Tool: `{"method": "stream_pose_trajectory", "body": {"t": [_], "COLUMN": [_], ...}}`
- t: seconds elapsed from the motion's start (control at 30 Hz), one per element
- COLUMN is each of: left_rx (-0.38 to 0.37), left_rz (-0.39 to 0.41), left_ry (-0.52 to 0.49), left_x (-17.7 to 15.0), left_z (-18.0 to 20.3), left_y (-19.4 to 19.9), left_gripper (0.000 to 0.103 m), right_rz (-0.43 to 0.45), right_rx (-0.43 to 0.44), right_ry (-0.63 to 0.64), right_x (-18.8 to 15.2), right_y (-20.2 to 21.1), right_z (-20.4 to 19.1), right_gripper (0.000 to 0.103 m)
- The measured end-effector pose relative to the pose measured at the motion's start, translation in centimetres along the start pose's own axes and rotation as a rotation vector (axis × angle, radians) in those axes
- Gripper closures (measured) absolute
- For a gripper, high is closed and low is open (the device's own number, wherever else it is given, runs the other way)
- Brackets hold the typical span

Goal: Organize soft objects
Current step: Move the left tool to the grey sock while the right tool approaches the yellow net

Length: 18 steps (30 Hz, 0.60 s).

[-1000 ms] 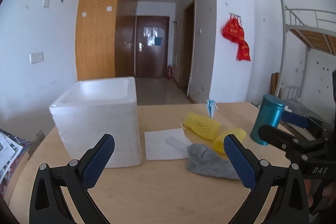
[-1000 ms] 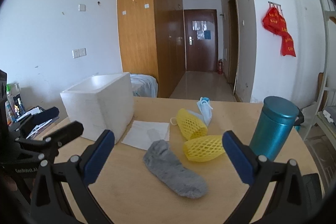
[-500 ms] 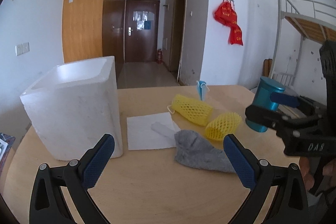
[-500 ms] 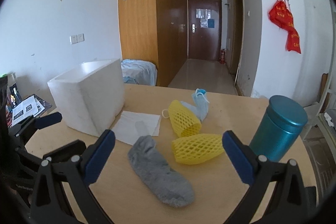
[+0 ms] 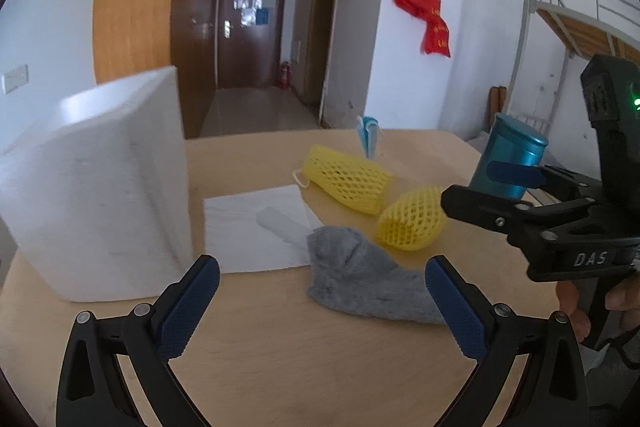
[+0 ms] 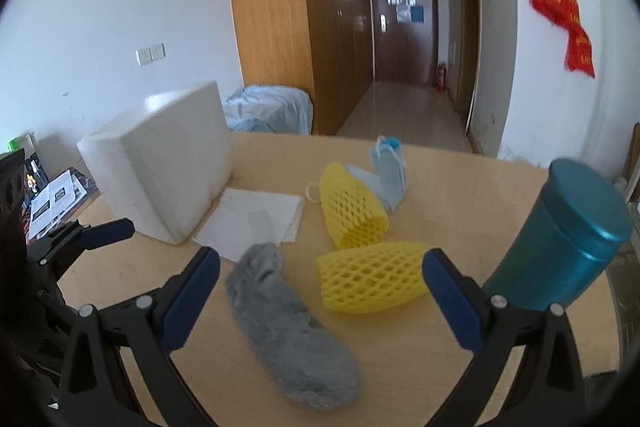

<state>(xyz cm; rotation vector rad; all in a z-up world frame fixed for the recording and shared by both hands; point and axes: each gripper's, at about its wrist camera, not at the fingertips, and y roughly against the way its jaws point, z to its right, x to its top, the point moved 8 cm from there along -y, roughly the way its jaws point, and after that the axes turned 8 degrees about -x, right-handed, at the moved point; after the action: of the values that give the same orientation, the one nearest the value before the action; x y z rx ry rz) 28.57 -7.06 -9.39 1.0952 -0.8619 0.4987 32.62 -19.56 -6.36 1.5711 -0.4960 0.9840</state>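
While the left gripper (image 5: 322, 301) hangs low over the wooden table (image 5: 280, 367), its two blue pads stand wide apart and hold nothing. In the left wrist view the grey sock (image 5: 360, 277) lies flat on the table between the pads, a little to the right. Behind it two yellow foam nets (image 5: 412, 225) lie close together, and a blue face mask (image 5: 368, 133) is at the far edge. A white paper sheet (image 5: 248, 227) lies left of the sock, beside the white foam box (image 5: 96, 195). At the right, the right gripper (image 5: 516, 187) reaches in front of the teal canister (image 5: 508, 159), its fingers apart.

In the right wrist view the right gripper (image 6: 320, 301) is also spread open and empty. The sock (image 6: 288, 327) lies between its pads, near the camera, and the nearer foam net (image 6: 372, 283) is just right of it. The second net (image 6: 352, 209) touches the mask (image 6: 388, 167) behind. The canister (image 6: 560, 243) stands at the right, the foam box (image 6: 160, 171) at the left, and the left gripper (image 6: 86, 237) is at the left edge.
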Motion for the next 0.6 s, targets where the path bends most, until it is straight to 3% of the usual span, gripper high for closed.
{"method": "stream_pose_trajectory", "body": {"t": [0.23,0.6], "left_rx": [-0.050,-0.055], "left_rz": [-0.057,-0.164], "left_ry": [0.022,0.038], "left_x": [0.1,-0.5], "left_z": [0.3,-0.3], "left_y": [-2.5,-6.3], "left_gripper": [0.001,0.005], "right_rz": [-0.067,-0.142], "right_rx": [0.017,0.028], "right_ry": [0.024,-0.015], "right_x": [-0.9,-2.1], "right_y": [-2.1,-5.2], "right_z": [0.7,2.7], "right_gripper": [0.004,0.005]}}
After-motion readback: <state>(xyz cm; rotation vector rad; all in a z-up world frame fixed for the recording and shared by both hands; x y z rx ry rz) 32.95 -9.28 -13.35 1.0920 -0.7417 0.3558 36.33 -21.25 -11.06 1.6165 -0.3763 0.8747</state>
